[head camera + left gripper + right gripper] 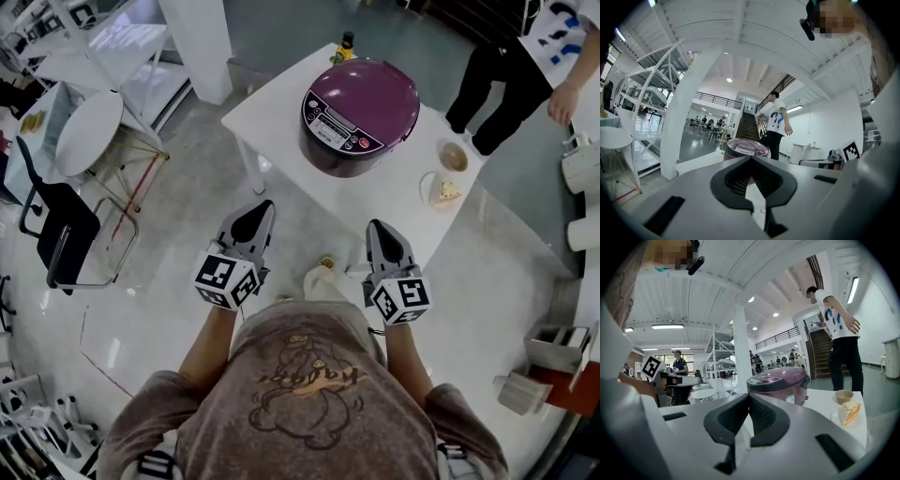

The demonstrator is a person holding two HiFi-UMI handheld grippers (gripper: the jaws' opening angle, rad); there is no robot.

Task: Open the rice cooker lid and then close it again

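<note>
The rice cooker (361, 117) (745, 148) (780, 380), purple with a silver control panel on the side facing the person, sits on a white table (281, 122) at about 1 o'clock in the head view. Its lid is down and flush with the body.

Both grippers are held level over the floor short of the table's near corner, well apart from the cooker. The left gripper (261, 210) (751, 158) is clenched: its dark pads meet at the tip and nothing stands between them. In its own view the cooker shows just above the tip at 12 o'clock. The right gripper (380, 228) (749, 396) is clenched too and grasps nothing, and the cooker rises beyond its tip toward 1 o'clock. Neither gripper touches the table.

On the table, a small brown bowl (454, 157) (843, 395) stands at 4 o'clock from the cooker, near it but not touching. A plate with a slice of cake (443, 190) (851, 411) lies just beside the bowl on the side nearer the person. A dark bottle (346, 45) stands at the cooker's 12 o'clock, close to the far edge.

A bystander (506, 75) (778, 124) (841, 333) in a white shirt and black trousers stands past the table at 2 o'clock. At 9 o'clock in the head view are a black chair (56, 225) and a round white side table (89, 131) — both well apart from the cooker.
</note>
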